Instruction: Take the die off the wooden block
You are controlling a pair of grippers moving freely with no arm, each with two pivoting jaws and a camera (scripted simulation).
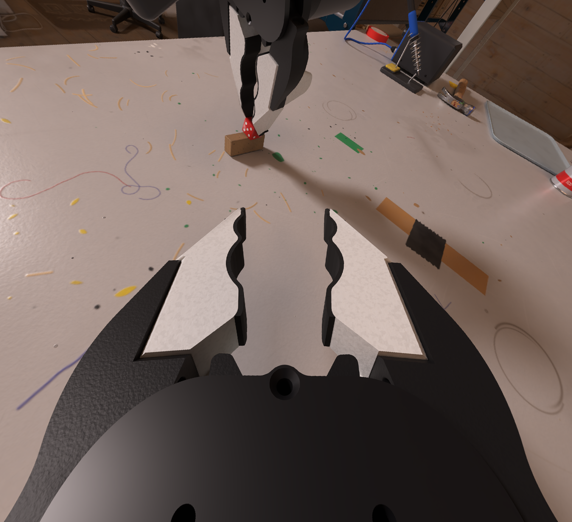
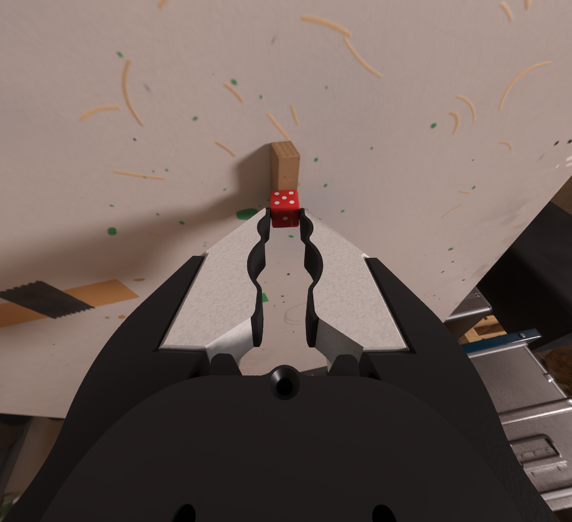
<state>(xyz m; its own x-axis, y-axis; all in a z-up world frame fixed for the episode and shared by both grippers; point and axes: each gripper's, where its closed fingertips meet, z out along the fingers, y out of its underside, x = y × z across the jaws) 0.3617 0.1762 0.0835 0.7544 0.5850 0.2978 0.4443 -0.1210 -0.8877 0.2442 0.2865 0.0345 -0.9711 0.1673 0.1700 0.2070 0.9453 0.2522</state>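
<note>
A red die with white pips (image 2: 284, 208) is pinched between the fingertips of my right gripper (image 2: 284, 218), at the near end of a small wooden block (image 2: 284, 165). In the left wrist view the die (image 1: 249, 128) is tilted, its lower corner at the block's (image 1: 243, 144) top right end; whether it still touches is unclear. The right gripper (image 1: 252, 120) comes down on it from above. My left gripper (image 1: 284, 213) is open and empty, low over the table, well short of the block.
The table (image 1: 93, 259) is speckled with paint and scribbles. A tan strip with black tape (image 1: 430, 244) lies to the right. A soldering station (image 1: 424, 52), red tape roll (image 1: 377, 33), hammer (image 1: 458, 97), grey tray (image 1: 523, 139) and a can (image 1: 565, 185) stand at the far right.
</note>
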